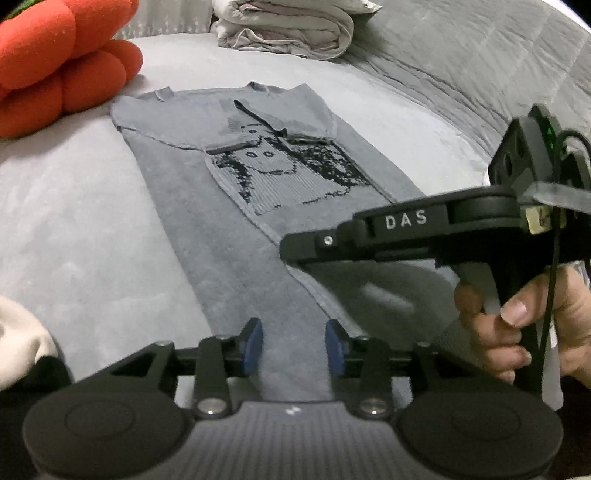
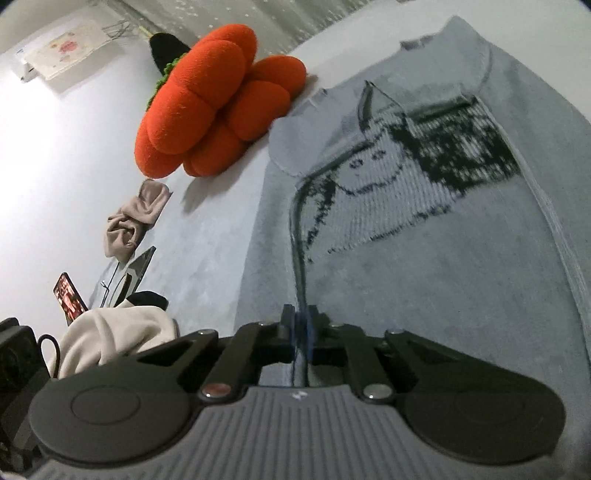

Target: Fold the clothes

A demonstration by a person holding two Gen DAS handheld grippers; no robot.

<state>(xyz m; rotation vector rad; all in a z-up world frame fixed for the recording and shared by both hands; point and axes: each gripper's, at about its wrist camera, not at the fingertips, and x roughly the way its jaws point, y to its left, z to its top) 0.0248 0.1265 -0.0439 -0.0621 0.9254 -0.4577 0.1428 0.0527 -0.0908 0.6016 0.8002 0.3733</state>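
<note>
1. I'm seeing the grey knit sweater (image 1: 236, 206) lying flat on the grey bed cover (image 1: 74, 221), sleeves folded in over its dark pixel graphic.
2. My left gripper (image 1: 294, 345) is hovering with blue pads spread apart over the sweater's near hem.
3. My right gripper (image 2: 303, 332) is pinching a dark-edged fold of the sweater, pads pressed together.
4. The orange pumpkin cushion (image 2: 218, 107) is sitting just beside the sweater's shoulder.
5. A folded pale duvet (image 1: 288, 29) is lying beyond the sweater's collar.
</note>
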